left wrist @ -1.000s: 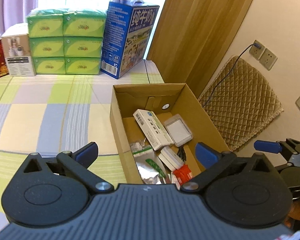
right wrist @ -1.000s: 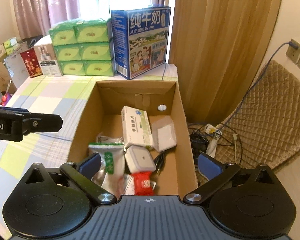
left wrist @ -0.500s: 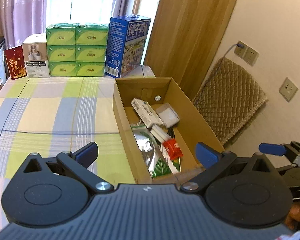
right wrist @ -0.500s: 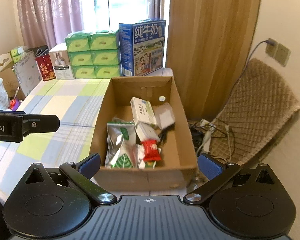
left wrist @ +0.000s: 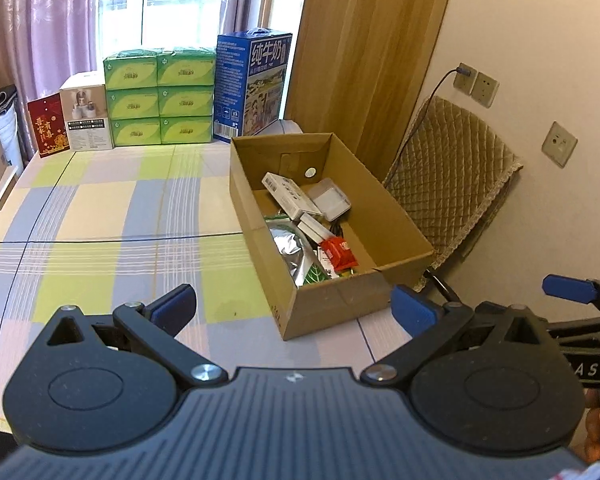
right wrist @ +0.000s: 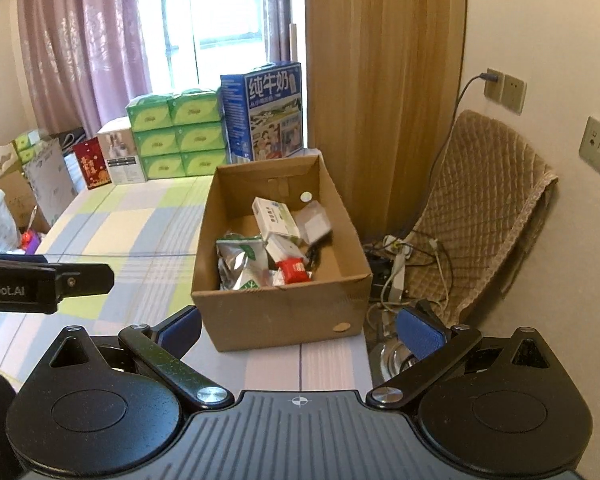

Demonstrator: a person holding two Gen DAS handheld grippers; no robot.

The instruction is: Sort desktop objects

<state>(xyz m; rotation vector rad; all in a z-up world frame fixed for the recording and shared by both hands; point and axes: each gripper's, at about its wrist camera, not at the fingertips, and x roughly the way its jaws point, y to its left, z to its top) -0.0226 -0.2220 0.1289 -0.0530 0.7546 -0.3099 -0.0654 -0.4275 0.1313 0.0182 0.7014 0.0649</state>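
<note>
**Sorted things sit in the box, both grippers empty**

The cardboard box [right wrist: 280,312] stands at the table's [left wrist: 100,216] right edge, at about twelve o'clock from the right gripper [right wrist: 298,330] and one o'clock from the left gripper [left wrist: 292,310]. Both grippers hang short of it with jaws spread wide and nothing between them.

Inside the box lie a silver foil pouch [right wrist: 238,266], a white medicine carton [right wrist: 274,216], a red packet [right wrist: 294,270] and a clear plastic case [left wrist: 332,202], piled touching one another. No loose item shows on the tablecloth, so the sorting looks nearly or fully done.

All of these are probably light. The pouch is soft and likely slippery, best pinched at its sealed top edge. The carton is stiff and suits a grip across its narrow sides. The clear case looks hard and smooth, and could slip or crack under a hard squeeze.
</note>
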